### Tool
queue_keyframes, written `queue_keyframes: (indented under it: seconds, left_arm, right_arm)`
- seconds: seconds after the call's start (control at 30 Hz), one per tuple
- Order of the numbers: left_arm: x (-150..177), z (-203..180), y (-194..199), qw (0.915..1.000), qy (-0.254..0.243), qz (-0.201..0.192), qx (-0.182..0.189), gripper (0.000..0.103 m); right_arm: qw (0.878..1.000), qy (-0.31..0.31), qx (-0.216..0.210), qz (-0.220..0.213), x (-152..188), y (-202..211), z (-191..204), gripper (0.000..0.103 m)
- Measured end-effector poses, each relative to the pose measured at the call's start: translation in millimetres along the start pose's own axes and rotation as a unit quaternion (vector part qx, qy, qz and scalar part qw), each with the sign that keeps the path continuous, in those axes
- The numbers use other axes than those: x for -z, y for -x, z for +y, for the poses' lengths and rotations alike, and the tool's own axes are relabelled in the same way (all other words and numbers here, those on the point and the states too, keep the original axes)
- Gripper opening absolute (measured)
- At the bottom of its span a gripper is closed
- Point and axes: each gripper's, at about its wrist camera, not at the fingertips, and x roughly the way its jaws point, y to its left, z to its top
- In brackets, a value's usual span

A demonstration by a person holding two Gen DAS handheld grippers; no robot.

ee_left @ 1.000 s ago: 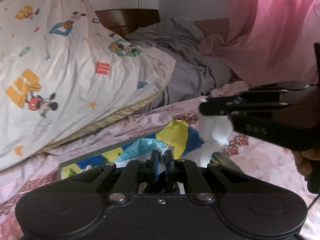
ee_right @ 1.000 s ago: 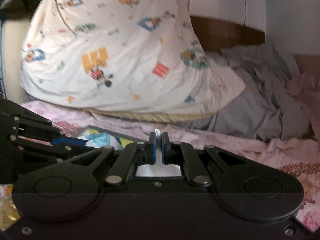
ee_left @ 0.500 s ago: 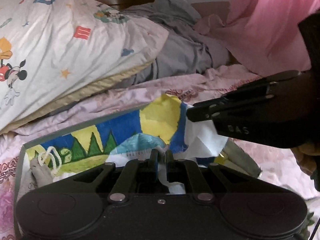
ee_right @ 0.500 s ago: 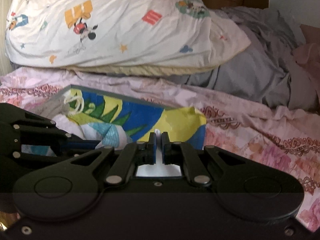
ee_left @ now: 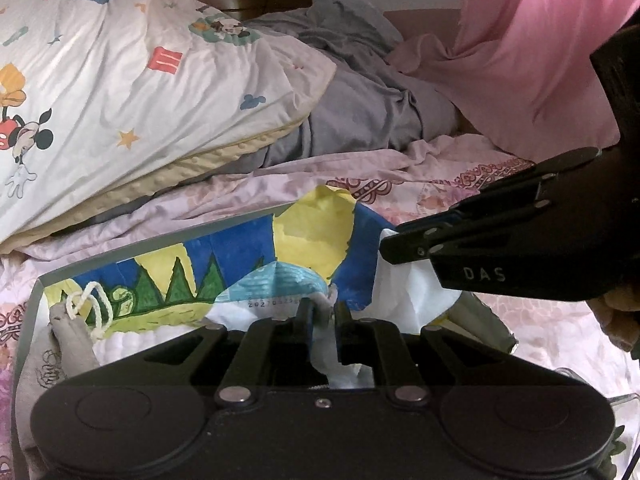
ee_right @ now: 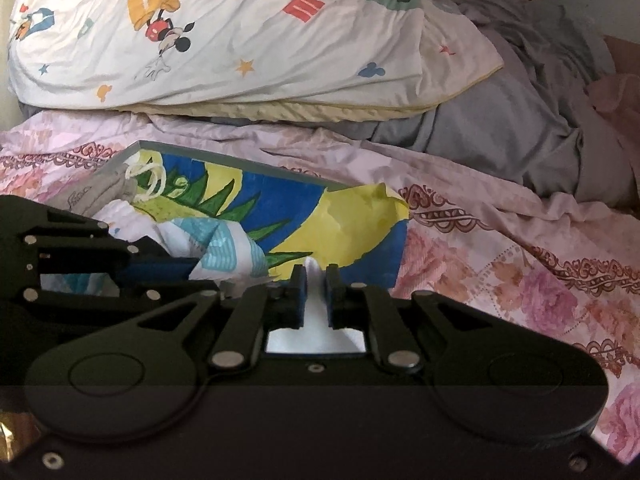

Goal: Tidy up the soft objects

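A grey-rimmed box (ee_left: 160, 240) with a blue, yellow and green painted lining lies on the bed. Over its inside hangs a soft white pack with a light-blue pattern (ee_left: 276, 280). My left gripper (ee_left: 322, 312) is shut on its near edge. My right gripper (ee_left: 394, 246) reaches in from the right and pinches the pack's white end (ee_left: 408, 284). In the right wrist view, the right gripper (ee_right: 314, 280) is shut on a white fold. The left gripper (ee_right: 192, 270) grips the patterned pack (ee_right: 224, 244) at the left, above the box (ee_right: 240, 162).
A grey cloth item with a white cord (ee_left: 68, 328) lies in the box's left end. Behind the box are a large cartoon-print pillow (ee_left: 120, 80), crumpled grey bedding (ee_left: 360, 100) and pink fabric (ee_left: 520, 60). The floral sheet (ee_right: 520, 280) spreads to the right.
Both grippers have moved forward and down with the white pack. The box, first just peeking above the left gripper, now fills the lower middle of both views.
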Motion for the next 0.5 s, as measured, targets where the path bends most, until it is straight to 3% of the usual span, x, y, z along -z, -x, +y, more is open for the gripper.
queue_keyframes:
  seconds: [0.23, 0.3, 0.37, 0.5]
  left_arm:
    - [8.0, 5.1, 14.0, 0.9999, -0.010, 0.004, -0.009, 0.016]
    - [9.2, 7.6, 18.5, 0.9999, -0.007, 0.002, -0.011, 0.022]
    - [9.7, 10.3, 24.1, 0.9999, 0.000, -0.004, -0.013, 0.027]
    - [9.4, 12.8, 38.1, 0.9996, 0.002, -0.021, -0.016, 0.040]
  right_arm:
    - [1.000, 0.015, 0.003, 0.007, -6.6, 5.1, 6.2, 0.017]
    - [1.000, 0.014, 0.004, 0.007, -8.4, 7.7, 6.5, 0.024]
    - [1.000, 0.017, 0.006, 0.004, -9.7, 12.4, 8.3, 0.038]
    - [1.000, 0.020, 0.012, -0.004, -12.4, 24.5, 9.9, 0.048]
